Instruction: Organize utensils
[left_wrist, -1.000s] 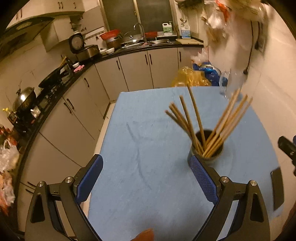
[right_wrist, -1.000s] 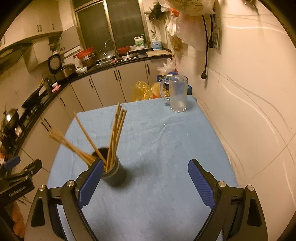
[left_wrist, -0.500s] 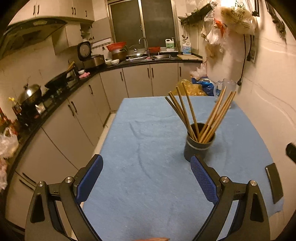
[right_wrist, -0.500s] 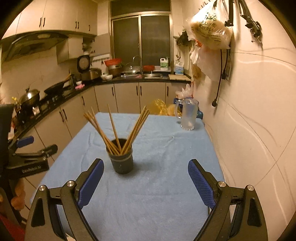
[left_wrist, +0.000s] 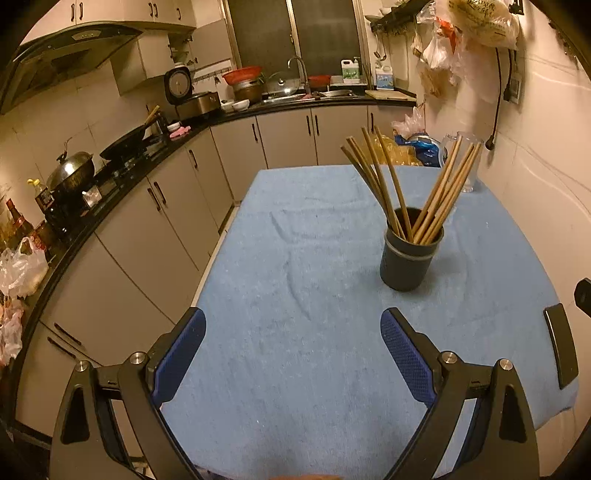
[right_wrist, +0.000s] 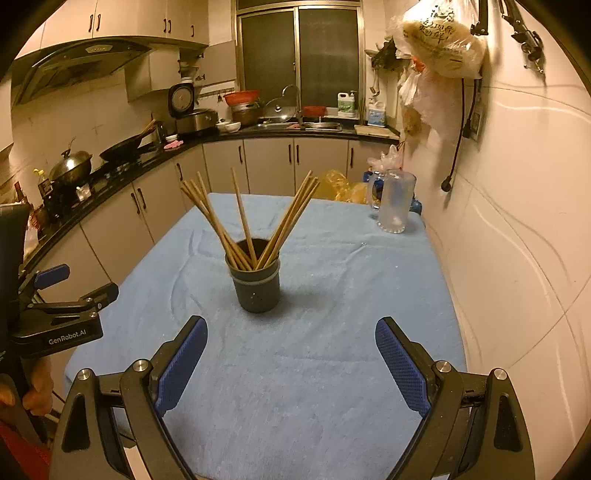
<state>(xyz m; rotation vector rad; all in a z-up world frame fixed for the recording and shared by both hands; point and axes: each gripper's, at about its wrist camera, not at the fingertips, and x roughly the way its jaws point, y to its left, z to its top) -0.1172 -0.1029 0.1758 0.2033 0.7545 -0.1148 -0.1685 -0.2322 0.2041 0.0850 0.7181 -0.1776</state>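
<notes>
A dark round holder (left_wrist: 409, 255) stands upright on the blue cloth-covered table (left_wrist: 295, 332) and holds several wooden chopsticks (left_wrist: 432, 195) that fan out to both sides. It also shows in the right wrist view (right_wrist: 257, 284), with its chopsticks (right_wrist: 242, 218). My left gripper (left_wrist: 291, 332) is open and empty, near the table's front edge, well short of the holder. My right gripper (right_wrist: 290, 339) is open and empty, a short way in front of the holder. The left gripper also shows at the left edge of the right wrist view (right_wrist: 77, 288).
A frosted glass mug (right_wrist: 394, 203) stands at the table's far right corner by the wall (right_wrist: 517, 240). Plastic bags (right_wrist: 340, 184) lie behind the table's far edge. Kitchen counters with a wok (left_wrist: 125, 144) and pots run along the left.
Both grippers have pulled back and risen away from the holder, which now looks smaller and farther off. The views have levelled. Both grippers stay open.
</notes>
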